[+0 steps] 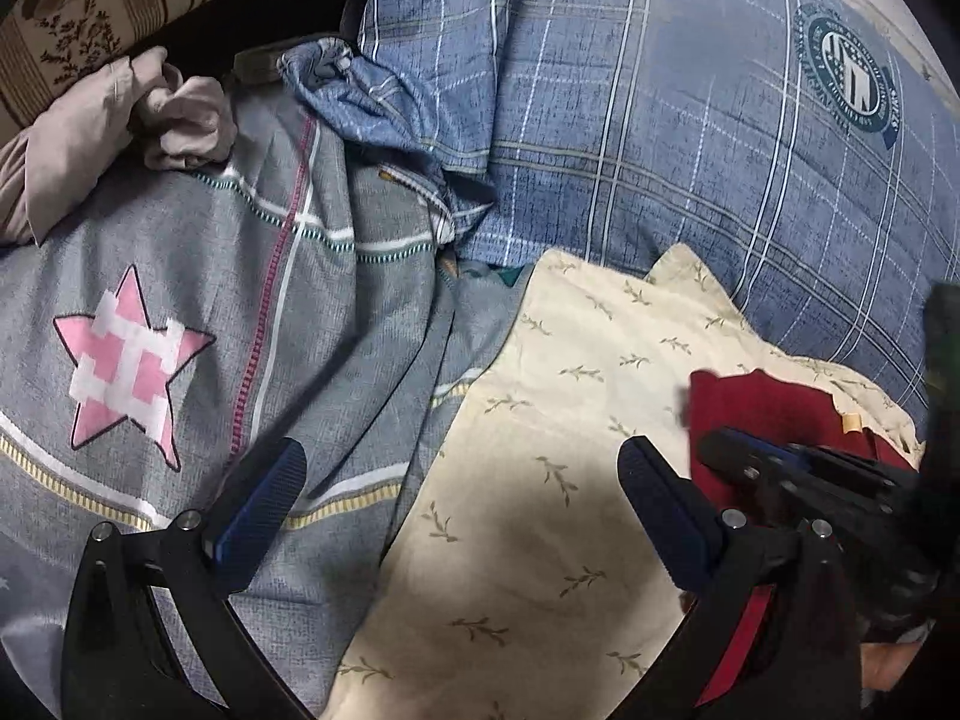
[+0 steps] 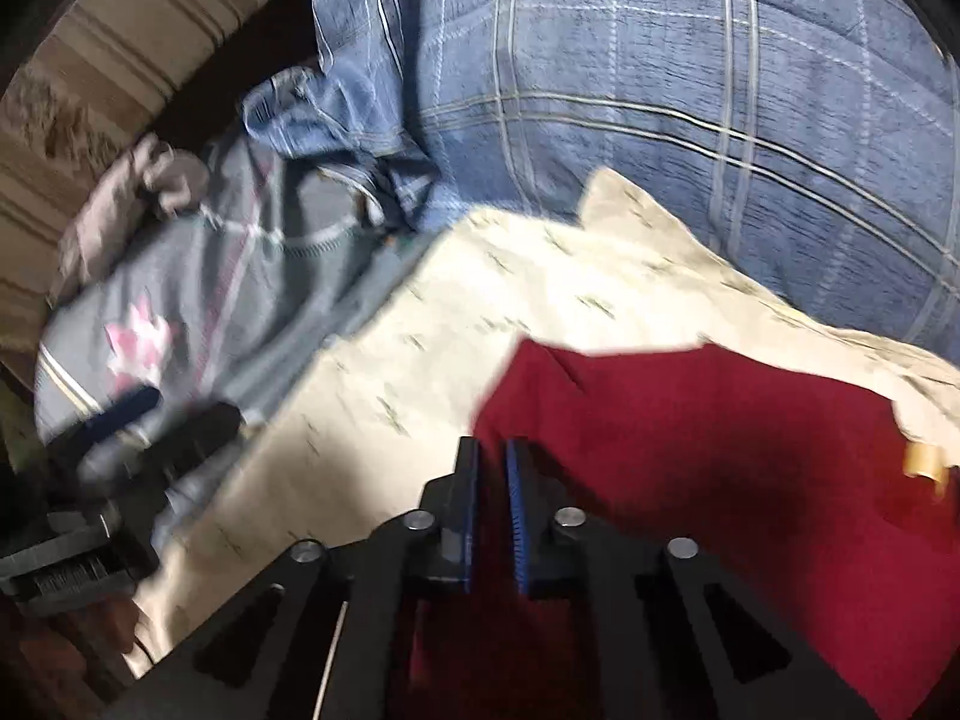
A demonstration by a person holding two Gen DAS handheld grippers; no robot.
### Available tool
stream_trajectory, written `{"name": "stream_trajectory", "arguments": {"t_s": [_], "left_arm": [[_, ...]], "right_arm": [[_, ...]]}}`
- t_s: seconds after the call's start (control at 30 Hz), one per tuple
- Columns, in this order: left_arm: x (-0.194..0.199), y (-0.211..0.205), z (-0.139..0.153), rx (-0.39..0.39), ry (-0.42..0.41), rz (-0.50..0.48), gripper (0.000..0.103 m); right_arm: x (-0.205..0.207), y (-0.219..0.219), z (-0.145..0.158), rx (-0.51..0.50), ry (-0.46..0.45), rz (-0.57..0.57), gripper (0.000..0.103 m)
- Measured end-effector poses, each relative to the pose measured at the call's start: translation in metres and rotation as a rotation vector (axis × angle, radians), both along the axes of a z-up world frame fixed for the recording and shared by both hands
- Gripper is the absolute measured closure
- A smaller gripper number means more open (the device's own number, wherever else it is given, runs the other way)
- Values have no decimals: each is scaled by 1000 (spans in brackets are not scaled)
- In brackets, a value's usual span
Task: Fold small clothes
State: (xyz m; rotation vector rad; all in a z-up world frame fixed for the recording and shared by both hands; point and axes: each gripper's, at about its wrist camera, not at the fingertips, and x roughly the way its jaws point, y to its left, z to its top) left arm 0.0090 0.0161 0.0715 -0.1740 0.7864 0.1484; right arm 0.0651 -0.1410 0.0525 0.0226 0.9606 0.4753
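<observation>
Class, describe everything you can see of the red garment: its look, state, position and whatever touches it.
The red garment is dark red, plain, soft-looking cloth. It lies partly spread and creased on the cream leaf-print cloth, a fold of which overlaps its far right edge. A small tan tag shows at its right side. The right hand-held gripper is shut on its near edge; the left hand-held gripper is open, apart from it.

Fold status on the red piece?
Done: nothing looks folded. In hand: right hand-held gripper nearly shut on the red garment, which lies on the cream leaf-print cloth. Left hand-held gripper hangs open and empty. Left: all folds.
</observation>
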Motion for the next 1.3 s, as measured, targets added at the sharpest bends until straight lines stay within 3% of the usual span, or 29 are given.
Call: {"name": "stream_trajectory", "arguments": {"t_s": [0.1, 0.17, 0.23, 0.3, 0.43, 0.5, 0.6, 0.7, 0.77, 0.83, 0.97, 1.07, 1.13, 1.2, 1.27, 1.3], "left_arm": [[1, -6, -1, 5, 5, -19, 0], [1, -8, -2, -17, 7, -40, 0], [-2, -12, 1, -43, -13, -69, 0], [-5, -21, 6, -73, -38, -121, 0], [-6, -52, 5, -109, -38, -261, 0], [-5, -71, 0, -105, -30, -313, 0], [-3, -98, -15, -53, 22, -386, 0], [0, -113, -36, 42, 98, -390, 0], [-1, -112, -39, 19, 104, -385, 0], [1, -108, -37, -11, 113, -381, 0], [0, -107, -37, -19, 119, -377, 0], [0, -108, -37, -13, 117, -377, 0], [0, -108, -38, -16, 116, -377, 0], [2, -107, -39, -20, 114, -380, 0], [4, -107, -41, -23, 114, -384, 0], [5, -106, -41, -28, 116, -385, 0]], "right_arm": [[3, -8, -2, 81, 45, -35, 97], [-10, -21, 13, 132, 37, -47, 90], [-32, -36, 30, 125, 8, -66, 62], [-61, -56, 41, 72, -43, -117, 50], [-90, -97, 30, -92, -59, -261, 50], [-91, -119, 8, -128, 18, -342, 50], [-100, -132, 9, -60, 14, -341, 52], [-108, -157, 31, 10, 16, -341, 51], [-111, -185, 50, -25, -35, -416, 44], [-112, -225, 68, -88, -85, -527, 22], [-105, -342, 89, -196, -103, -823, 17], [-94, -431, 84, -290, -9, -1028, 17], [-87, -473, 76, -258, 40, -1111, 17], [-78, -500, 60, -200, 92, -1123, 19], [-77, -512, 46, -223, 144, -1122, 40], [-80, -515, 41, -232, 162, -1124, 69]]}}
